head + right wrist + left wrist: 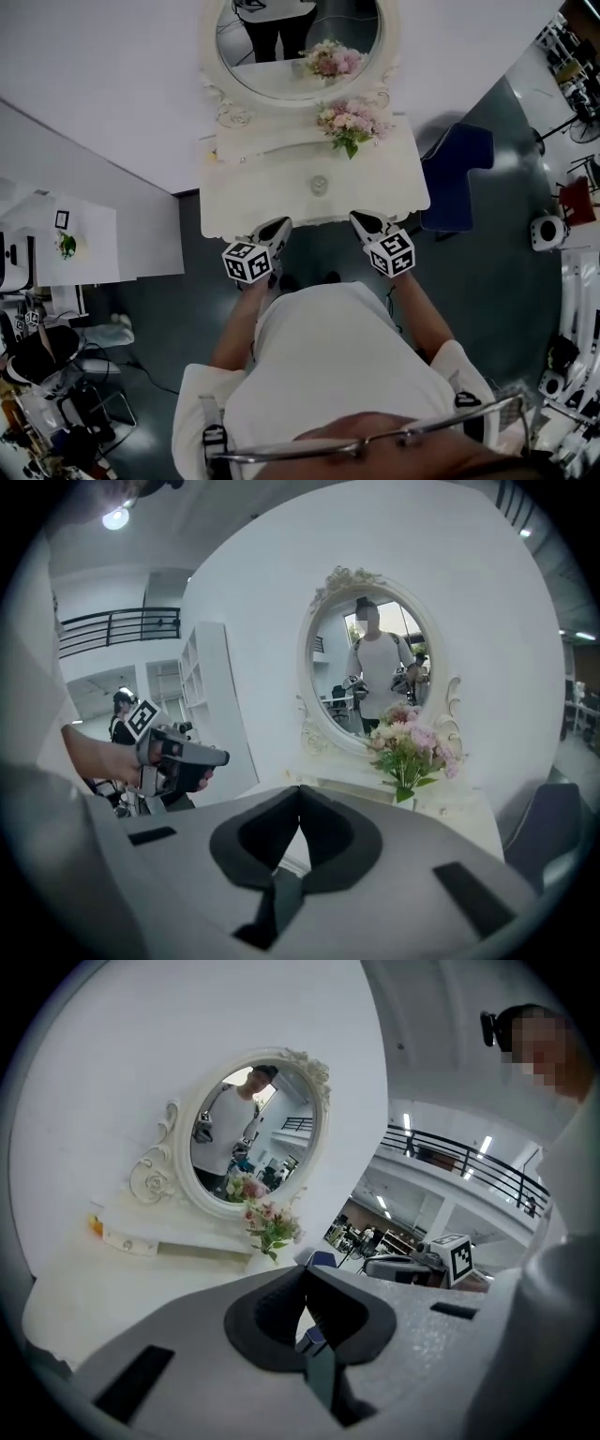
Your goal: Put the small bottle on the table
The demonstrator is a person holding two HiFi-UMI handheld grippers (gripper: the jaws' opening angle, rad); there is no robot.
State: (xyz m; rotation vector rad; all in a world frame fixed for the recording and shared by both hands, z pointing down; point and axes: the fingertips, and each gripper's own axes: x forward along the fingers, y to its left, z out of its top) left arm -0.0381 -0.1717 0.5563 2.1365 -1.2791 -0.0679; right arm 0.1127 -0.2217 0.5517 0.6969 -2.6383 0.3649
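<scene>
Left gripper [281, 225], right gripper [360, 219], fingers [272, 1312] closed, angled slightly down toward table [244, 192]

Left gripper shut in front of a white dressing table

The grey left gripper [305, 1275] fills the lower frame, its dark-padded jaws closed tip to tip with nothing between them. Beyond it stands a white dressing table [103, 1293] against a white wall, carrying an oval mirror in an ornate white frame [253, 1129] that reflects a person in a white top [232, 1133]. A bunch of pink flowers with green leaves [270, 1225] stands just below the mirror. A small orange thing [95, 1226], too small to tell, sits at the table's far left. To the right hangs the right gripper [375, 1266], bearing its marker cube [461, 1255].
</scene>
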